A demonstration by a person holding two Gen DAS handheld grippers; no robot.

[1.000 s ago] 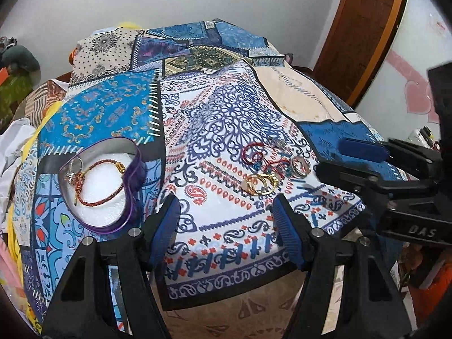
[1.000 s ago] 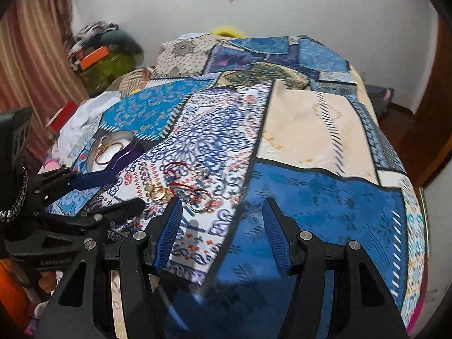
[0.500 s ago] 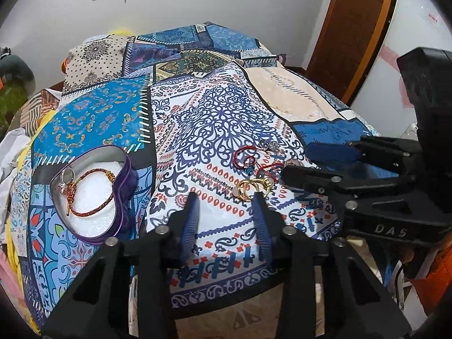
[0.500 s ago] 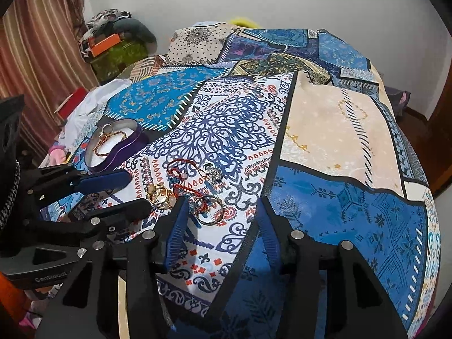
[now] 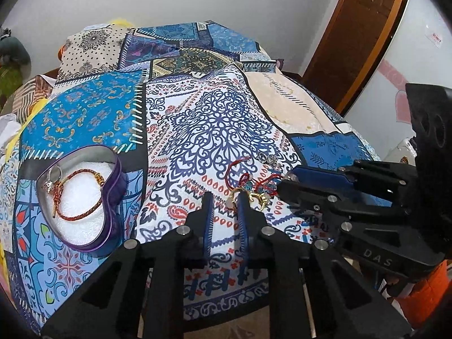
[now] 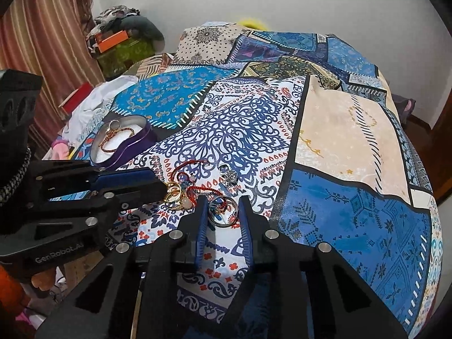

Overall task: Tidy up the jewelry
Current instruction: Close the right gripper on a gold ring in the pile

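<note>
A pile of jewelry lies on the patterned bedspread (image 5: 214,118): gold bangles (image 5: 261,197) (image 6: 172,193), red thread bracelets (image 5: 236,166) (image 6: 192,163), silver studs (image 5: 267,158) (image 6: 228,173) and a silver ring (image 6: 223,219). My left gripper (image 5: 224,197) (image 6: 162,186) is shut, its pads pinching the gold bangles. My right gripper (image 6: 223,202) (image 5: 284,182) is closing with the silver ring between its pads, which touch the ring's sides. To the left, a purple heart-shaped tin (image 5: 114,169) (image 6: 147,130) holds a red braided bracelet (image 5: 97,179) and a small ring.
The bed's front edge runs just below both grippers. A brown door (image 5: 367,28) stands at the right. A pile of clothes (image 6: 121,36) and a striped curtain (image 6: 42,28) are at the far left, with white cloth (image 6: 93,99) beside the tin.
Both pairs of jaws have narrowed from wide open. The left pair closed onto the gold bangles and the right pair came in around the silver ring. Both grippers edged closer to the pile.
</note>
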